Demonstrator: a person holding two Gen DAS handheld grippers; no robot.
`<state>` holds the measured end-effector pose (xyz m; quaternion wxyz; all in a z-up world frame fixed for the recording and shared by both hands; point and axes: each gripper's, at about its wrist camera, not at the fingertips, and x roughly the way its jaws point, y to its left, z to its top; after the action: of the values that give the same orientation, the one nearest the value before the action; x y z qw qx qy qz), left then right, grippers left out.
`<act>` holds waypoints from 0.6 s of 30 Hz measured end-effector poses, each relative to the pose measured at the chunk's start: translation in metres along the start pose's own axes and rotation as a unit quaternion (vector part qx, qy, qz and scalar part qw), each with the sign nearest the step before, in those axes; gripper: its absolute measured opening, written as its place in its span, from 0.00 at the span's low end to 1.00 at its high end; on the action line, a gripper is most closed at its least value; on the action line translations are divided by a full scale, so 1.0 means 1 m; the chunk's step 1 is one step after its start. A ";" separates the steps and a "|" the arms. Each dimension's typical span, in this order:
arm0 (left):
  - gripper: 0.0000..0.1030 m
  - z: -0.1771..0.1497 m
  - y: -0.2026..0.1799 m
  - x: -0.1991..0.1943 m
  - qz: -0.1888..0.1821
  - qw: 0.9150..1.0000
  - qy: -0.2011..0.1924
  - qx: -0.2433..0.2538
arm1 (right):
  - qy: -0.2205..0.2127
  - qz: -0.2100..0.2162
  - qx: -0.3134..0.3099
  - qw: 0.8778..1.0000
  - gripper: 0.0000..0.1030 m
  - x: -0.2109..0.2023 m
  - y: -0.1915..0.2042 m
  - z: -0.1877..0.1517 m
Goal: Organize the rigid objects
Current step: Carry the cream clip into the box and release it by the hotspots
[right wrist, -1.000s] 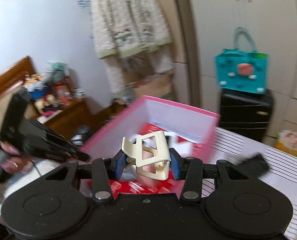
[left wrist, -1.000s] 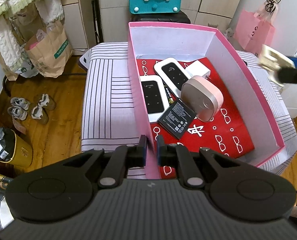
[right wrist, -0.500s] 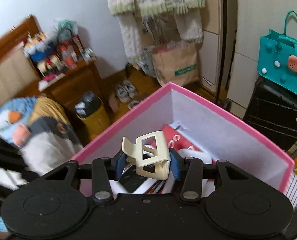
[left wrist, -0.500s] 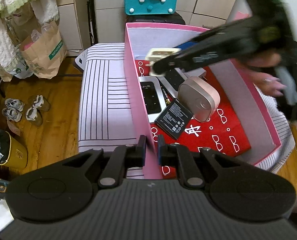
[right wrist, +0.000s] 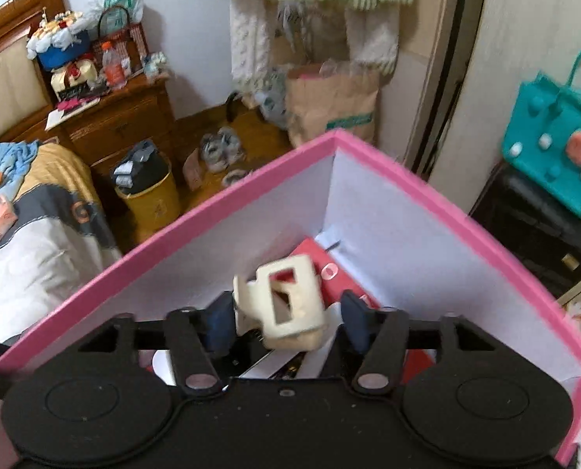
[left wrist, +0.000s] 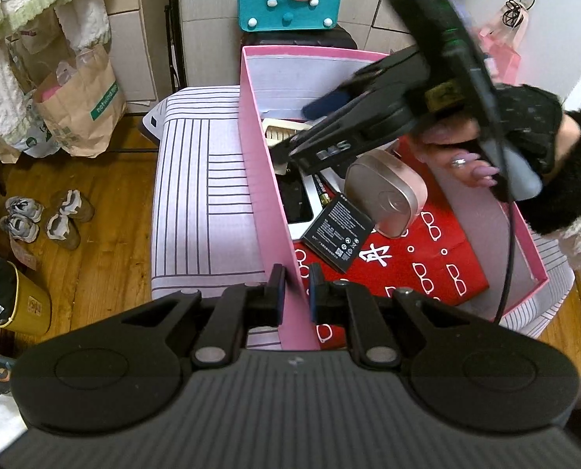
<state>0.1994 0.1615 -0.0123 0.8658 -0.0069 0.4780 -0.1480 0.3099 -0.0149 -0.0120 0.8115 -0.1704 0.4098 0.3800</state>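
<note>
Here the left tongs pinch the pink box by its near wall. Over the box's far corner, the right tongs have just been opening; the cream clip sits loose between them.

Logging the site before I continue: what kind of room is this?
Most likely a home bedroom: a bed beside a wooden nightstand, knitwear hanging by closet doors, small shoes on the wood floor.
</note>
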 end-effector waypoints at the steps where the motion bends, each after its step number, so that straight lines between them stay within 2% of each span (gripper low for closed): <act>1: 0.10 0.000 0.000 0.000 0.000 1.000 0.000 0.000 | -0.008 -0.004 -0.003 1.000 0.67 -0.009 0.001 -0.001; 9: 0.10 -0.001 0.000 0.000 0.000 1.000 -0.003 -0.004 | -0.102 -0.024 0.032 0.994 0.70 -0.109 -0.004 -0.032; 14: 0.10 -0.001 0.000 0.000 0.002 1.000 -0.004 -0.007 | -0.144 -0.026 0.088 0.985 0.74 -0.164 -0.021 -0.079; 18: 0.10 -0.003 -0.001 -0.001 0.008 1.000 -0.008 -0.010 | -0.168 -0.058 0.117 0.977 0.74 -0.180 -0.030 -0.124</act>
<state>0.1962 0.1607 -0.0128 0.8705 -0.0133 0.4727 -0.1362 0.1980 -0.1934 0.0551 0.9038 -0.0319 0.2987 0.3048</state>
